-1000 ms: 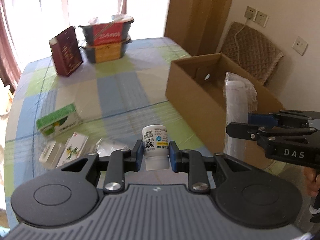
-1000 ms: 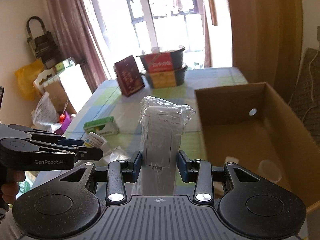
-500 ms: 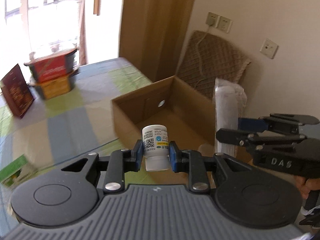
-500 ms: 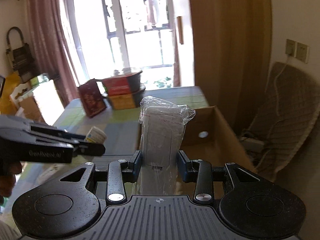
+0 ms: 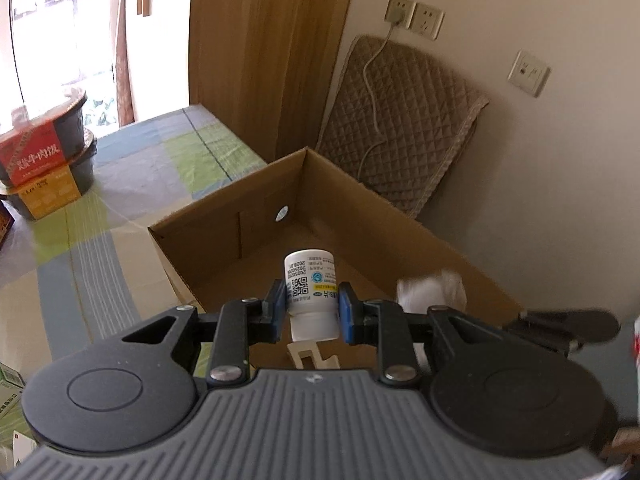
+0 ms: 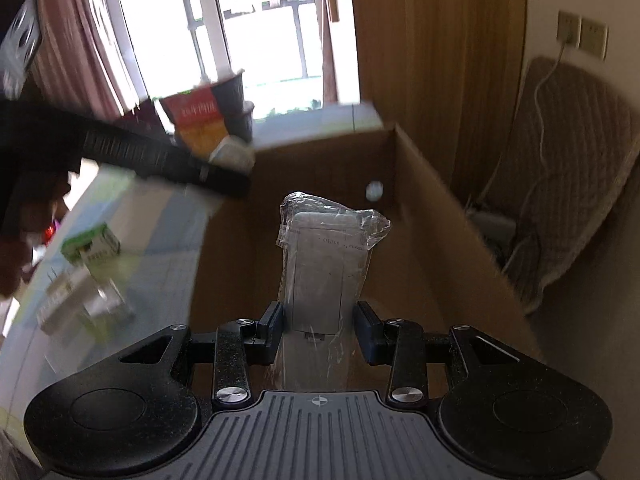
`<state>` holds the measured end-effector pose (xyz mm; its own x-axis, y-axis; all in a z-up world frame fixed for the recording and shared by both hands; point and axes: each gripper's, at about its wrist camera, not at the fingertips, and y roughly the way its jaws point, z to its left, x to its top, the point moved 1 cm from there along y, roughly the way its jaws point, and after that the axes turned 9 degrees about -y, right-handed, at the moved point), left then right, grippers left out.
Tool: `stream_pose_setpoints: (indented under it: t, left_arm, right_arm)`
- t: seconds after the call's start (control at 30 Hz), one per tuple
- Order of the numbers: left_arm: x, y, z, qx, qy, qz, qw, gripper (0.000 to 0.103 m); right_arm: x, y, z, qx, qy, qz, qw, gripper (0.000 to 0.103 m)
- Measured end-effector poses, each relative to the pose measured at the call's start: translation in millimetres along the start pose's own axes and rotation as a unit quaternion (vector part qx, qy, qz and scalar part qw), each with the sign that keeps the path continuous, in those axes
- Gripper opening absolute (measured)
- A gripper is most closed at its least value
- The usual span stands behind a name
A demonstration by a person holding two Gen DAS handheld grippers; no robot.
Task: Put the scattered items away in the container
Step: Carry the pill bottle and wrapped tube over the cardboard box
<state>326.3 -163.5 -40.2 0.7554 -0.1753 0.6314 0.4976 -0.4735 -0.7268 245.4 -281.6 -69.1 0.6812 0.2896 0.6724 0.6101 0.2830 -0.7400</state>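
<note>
Daylight is pouring in through the window (image 6: 256, 36), blowing it out to white in both views. The wall (image 5: 520, 32) is sitting in soft, even light. Motion blur is smearing the right view's left side, including the green box (image 6: 91, 244). Fisheye distortion is bending the edges, and dark corners are framing each picture.
</note>
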Motion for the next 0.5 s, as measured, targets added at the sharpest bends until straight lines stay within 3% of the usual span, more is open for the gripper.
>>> stream_pose_setpoints:
  t: [0.5]
  left_arm:
    - [-5,39,5,0.008,0.005,0.039,0.9992,0.022]
  right_arm:
    - [-7,44,-7,0.017,0.023,0.124,0.992,0.041]
